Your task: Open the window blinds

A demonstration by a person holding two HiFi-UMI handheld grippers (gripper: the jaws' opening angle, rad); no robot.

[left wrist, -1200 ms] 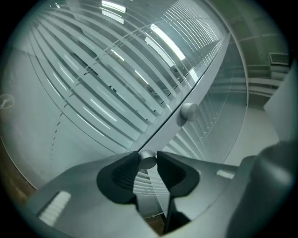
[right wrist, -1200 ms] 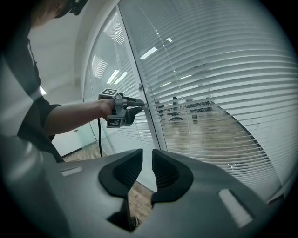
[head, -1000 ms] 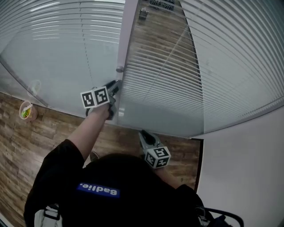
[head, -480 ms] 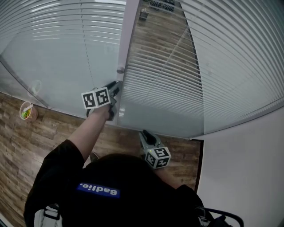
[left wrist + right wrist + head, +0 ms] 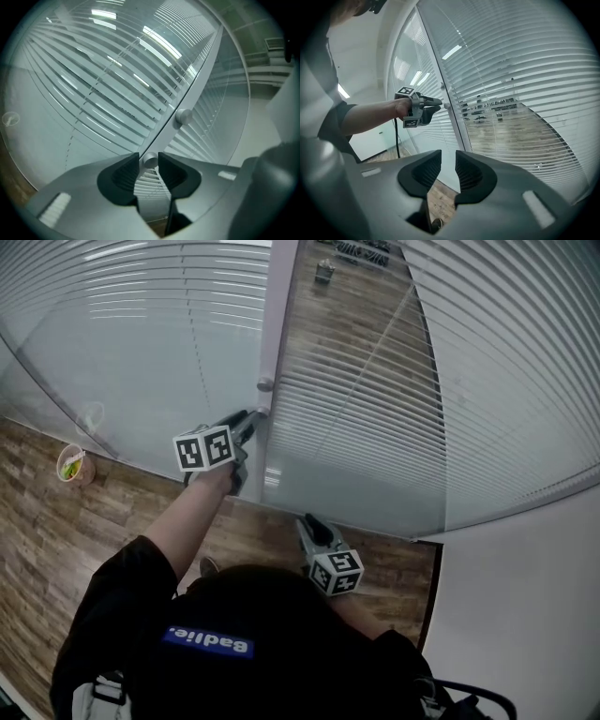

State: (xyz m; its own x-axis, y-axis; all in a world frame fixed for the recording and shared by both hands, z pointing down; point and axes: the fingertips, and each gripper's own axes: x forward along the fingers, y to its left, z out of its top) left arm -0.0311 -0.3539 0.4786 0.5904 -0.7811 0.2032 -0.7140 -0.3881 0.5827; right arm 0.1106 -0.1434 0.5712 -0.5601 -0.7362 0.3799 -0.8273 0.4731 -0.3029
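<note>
White slatted blinds (image 5: pixel 375 399) hang behind glass on both sides of a pale frame post (image 5: pixel 277 315). The post carries two small round knobs. My left gripper (image 5: pixel 253 418) is raised to the post and is shut on the lower knob (image 5: pixel 150 160), which sits between its dark fingertips. The upper knob (image 5: pixel 183 115) stands free just above it. The slats (image 5: pixel 117 89) lie tilted, with gaps that show the room beyond. My right gripper (image 5: pixel 307 524) hangs lower, near the glass bottom, and stands open with nothing between its pads (image 5: pixel 426 168). It looks at the left gripper (image 5: pixel 433 104).
A cup with green contents (image 5: pixel 71 465) sits on the wood floor (image 5: pixel 56 540) at the left by the glass. A white wall (image 5: pixel 525 615) closes the right side. A black cable (image 5: pixel 397 136) hangs below my left arm.
The head view has shifted a little, so the cup and the glass sit slightly further right. Both grippers keep their places; the left stays on the lower knob.
</note>
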